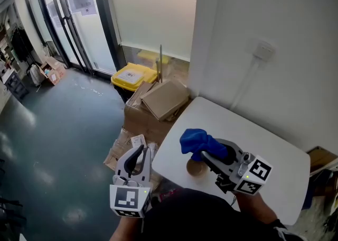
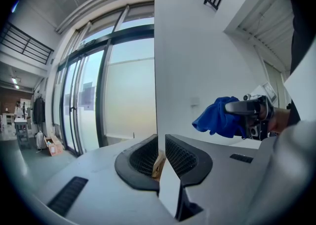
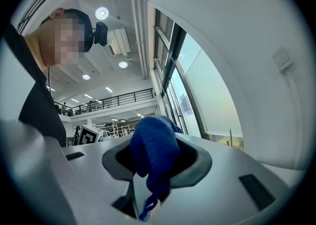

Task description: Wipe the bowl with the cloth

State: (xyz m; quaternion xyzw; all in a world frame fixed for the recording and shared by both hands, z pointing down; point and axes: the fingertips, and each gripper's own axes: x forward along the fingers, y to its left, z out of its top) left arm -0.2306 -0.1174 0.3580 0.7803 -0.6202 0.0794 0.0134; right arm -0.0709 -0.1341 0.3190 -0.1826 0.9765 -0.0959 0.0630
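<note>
A small brown bowl (image 1: 195, 169) sits on the white table (image 1: 266, 142) near its front left edge. My right gripper (image 1: 203, 154) hovers just above it, shut on a bunched blue cloth (image 1: 196, 141) that hangs over the bowl. In the right gripper view the cloth (image 3: 154, 147) fills the gap between the jaws, a loose end dangling below. My left gripper (image 1: 141, 151) is off the table's left edge, over the floor, its jaws a narrow slit apart with nothing between them. From the left gripper view (image 2: 161, 142) the cloth (image 2: 217, 116) shows at the right.
Flattened cardboard and a closed box (image 1: 165, 98) lie on the floor beyond the table's left corner, with a yellow bin (image 1: 133, 76) behind them. A wall with a socket (image 1: 263, 51) runs along the table's far side. Glass doors (image 1: 63, 18) stand at the far left.
</note>
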